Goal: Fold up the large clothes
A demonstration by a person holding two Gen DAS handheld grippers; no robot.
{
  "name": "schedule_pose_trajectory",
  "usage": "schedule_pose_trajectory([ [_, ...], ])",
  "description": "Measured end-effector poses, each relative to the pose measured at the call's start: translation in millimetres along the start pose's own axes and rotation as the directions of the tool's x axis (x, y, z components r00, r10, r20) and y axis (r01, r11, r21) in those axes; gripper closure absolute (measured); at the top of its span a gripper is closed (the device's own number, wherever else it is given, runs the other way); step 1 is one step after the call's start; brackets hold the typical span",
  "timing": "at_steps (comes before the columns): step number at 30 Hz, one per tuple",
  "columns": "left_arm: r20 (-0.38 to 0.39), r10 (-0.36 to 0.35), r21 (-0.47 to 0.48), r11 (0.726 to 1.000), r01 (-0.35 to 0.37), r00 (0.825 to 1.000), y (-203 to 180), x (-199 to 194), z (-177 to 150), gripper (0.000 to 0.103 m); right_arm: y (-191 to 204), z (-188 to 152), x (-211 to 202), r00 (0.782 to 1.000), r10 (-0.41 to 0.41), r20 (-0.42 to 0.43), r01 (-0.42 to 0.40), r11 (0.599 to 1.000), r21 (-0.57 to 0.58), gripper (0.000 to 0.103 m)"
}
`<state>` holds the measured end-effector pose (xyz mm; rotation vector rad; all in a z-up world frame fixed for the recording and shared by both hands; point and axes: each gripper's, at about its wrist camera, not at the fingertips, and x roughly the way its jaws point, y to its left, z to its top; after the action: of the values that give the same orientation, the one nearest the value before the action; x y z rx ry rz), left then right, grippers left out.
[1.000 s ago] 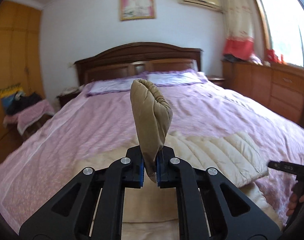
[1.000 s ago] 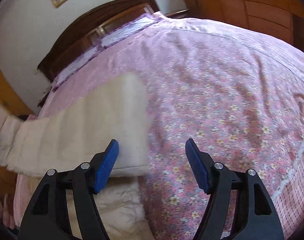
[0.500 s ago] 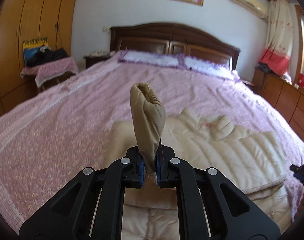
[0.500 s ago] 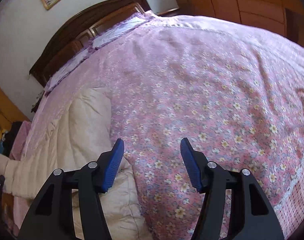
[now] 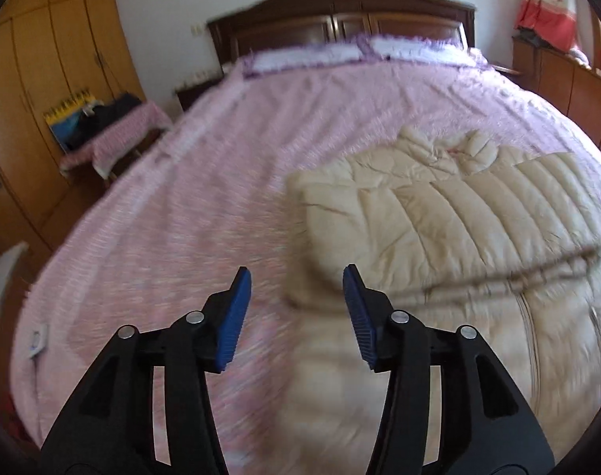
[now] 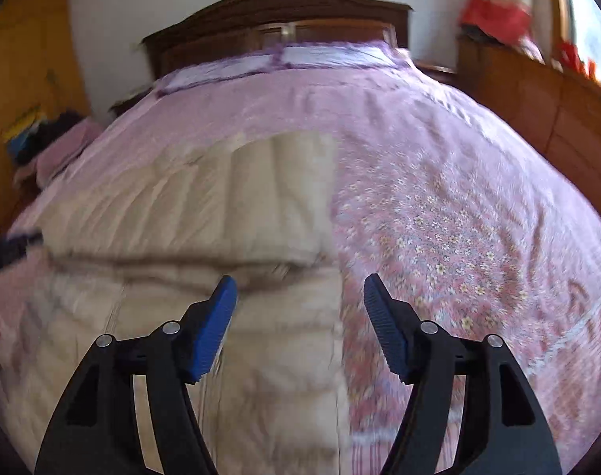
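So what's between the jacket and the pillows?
Only bare pink bedspread lies between the jacket and the pillows, clearest in the left wrist view.

Left gripper [image 5: 296, 289], black with blue pads: jaws have just been opening and now hold nothing; the tan padded cuff clamped between them earlier is released. Cream quilted down jacket [image 5: 438, 229]: sleeve now laid across its body on the pink floral bedspread [image 5: 181, 217]. Right gripper [image 6: 300, 301]: jaws narrowed slightly, then parted again, empty; now level above the jacket's right edge.
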<state>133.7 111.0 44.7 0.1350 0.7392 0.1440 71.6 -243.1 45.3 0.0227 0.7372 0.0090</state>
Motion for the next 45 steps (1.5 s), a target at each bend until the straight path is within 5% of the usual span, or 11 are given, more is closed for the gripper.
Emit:
schedule_pose_trajectory([
  [3, 0.080, -0.117, -0.035, 0.992, 0.120, 0.990, 35.0, -60.6, -20.3, 0.036, 12.1, -23.9, -37.6, 0.999, 0.032, 0.008, -0.032, 0.999, 0.004, 0.021],
  [7, 0.110, -0.251, -0.063, 0.964, 0.259, 0.962, 69.6, -108.9, -59.2, 0.032, 13.5, -46.3, -78.4, 0.999, -0.009, 0.034, 0.008, 1.000, 0.020, 0.016],
  [13, 0.086, -0.405, -0.169, 0.894, 0.414, 0.910, 95.4, -122.9, -130.0, 0.021, -14.1, -97.0, -96.6, 0.990, -0.141, 0.027, 0.135, 0.976, 0.172, 0.015],
  [18, -0.002, -0.459, -0.264, 0.857, 0.442, 0.889, 87.6, -94.6, -188.6, 0.021, -37.1, -146.9, -85.8, 0.997, 0.073, -0.028, -0.059, 0.933, 0.354, 0.016],
  [23, 0.052, -0.482, -0.428, 0.780, 0.456, 0.874, 89.5, -75.7, -235.4, 0.039, -43.9, -171.3, -85.4, 0.969, 0.236, 0.077, -0.245, 0.861, 0.446, 0.041],
  [26, 0.073, -0.506, -0.460, 0.747, 0.480, 0.859, 89.2, -74.6, -238.2, 0.049, -49.5, -180.5, -80.8, 0.909, 0.381, 0.169, -0.412, 0.756, 0.508, 0.060],
  [30, 0.075, -0.564, -0.517, 0.683, 0.516, 0.822, 95.6, -71.4, -239.7, 0.072, -48.1, -176.9, -78.1, 0.867, 0.455, 0.206, -0.494, 0.719, 0.490, 0.088],
  [32, 0.086, -0.578, -0.542, 0.656, 0.525, 0.811, 102.7, -75.2, -241.2, 0.086, -46.7, -171.6, -90.5, 0.857, 0.461, 0.229, -0.514, 0.731, 0.450, 0.091],
  [37, 0.147, -0.583, -0.596, 0.593, 0.542, 0.799, 123.9, -105.3, -246.4, 0.094, -29.3, -159.6, -139.4, 0.847, 0.461, 0.266, -0.525, 0.804, 0.277, 0.093],
  [43, 0.167, -0.557, -0.464, 0.683, 0.564, 0.813, 111.0, -151.9, -244.0, 0.095, -26.7, -172.1, -180.1, 0.859, 0.434, 0.272, -0.495, 0.840, 0.222, 0.093],
  [45, 0.179, -0.607, -0.487, 0.629, 0.606, 0.774, 111.8, -163.9, -243.2, 0.097, -30.3, -175.8, -189.0, 0.853, 0.440, 0.281, -0.503, 0.836, 0.219, 0.093],
])
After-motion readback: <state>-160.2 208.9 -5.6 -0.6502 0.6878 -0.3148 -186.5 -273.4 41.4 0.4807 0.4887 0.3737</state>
